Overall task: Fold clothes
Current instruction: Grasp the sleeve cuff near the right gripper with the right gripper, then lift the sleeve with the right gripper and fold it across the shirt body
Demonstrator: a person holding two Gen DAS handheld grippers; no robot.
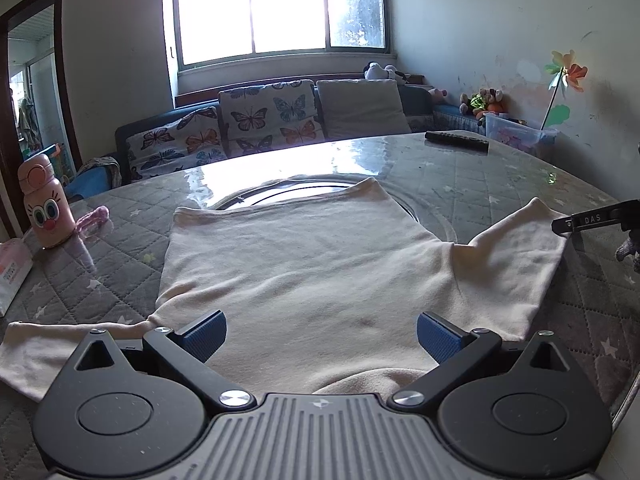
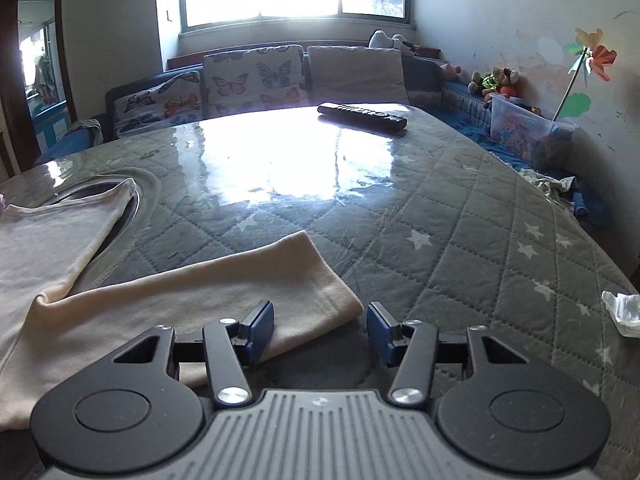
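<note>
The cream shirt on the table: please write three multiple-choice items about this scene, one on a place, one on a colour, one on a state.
1. Where does the black remote control lie?
A. on the far side of the table, near the sofa
B. on top of the shirt
C. on the floor

2. What colour are the pads of the left hand-held gripper?
A. red
B. blue
C. white

3. How does the right hand-held gripper stand to the sleeve of the cream shirt?
A. shut tight on the sleeve
B. open, with the sleeve's corner between its jaws
C. far above the window

Key: 1 A, the remote rests beyond the shirt, by the cushions. 2 B, both ribbed pads are blue. 3 B, a clear gap shows between the pads, around the cuff corner.
</note>
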